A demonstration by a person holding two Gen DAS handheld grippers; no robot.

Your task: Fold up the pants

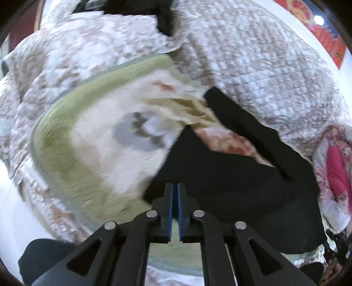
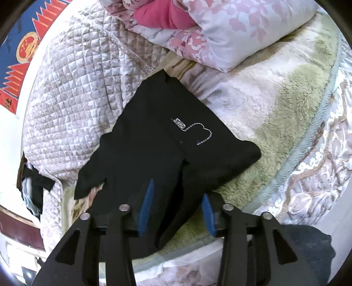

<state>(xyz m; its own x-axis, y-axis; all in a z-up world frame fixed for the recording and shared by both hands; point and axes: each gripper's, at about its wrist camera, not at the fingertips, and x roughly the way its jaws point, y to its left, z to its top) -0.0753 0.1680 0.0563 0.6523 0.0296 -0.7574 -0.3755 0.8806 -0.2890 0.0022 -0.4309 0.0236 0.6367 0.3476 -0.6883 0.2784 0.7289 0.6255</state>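
Observation:
Black pants lie folded on the bed, with a small white stitched logo facing up. In the left wrist view the pants spread ahead and to the right. My right gripper is open over the near edge of the pants. A fold of the black cloth lies between its blue pads, which do not press on it. My left gripper stands at the pants' near left corner. Only a narrow slit separates its jaws, and no cloth shows in the slit.
A green and cream fleece blanket covers a quilted bedspread. A floral quilt wrapped around pink cloth lies at the far side. Dark clothes hang at the bed's left edge. A red and blue poster hangs on the wall.

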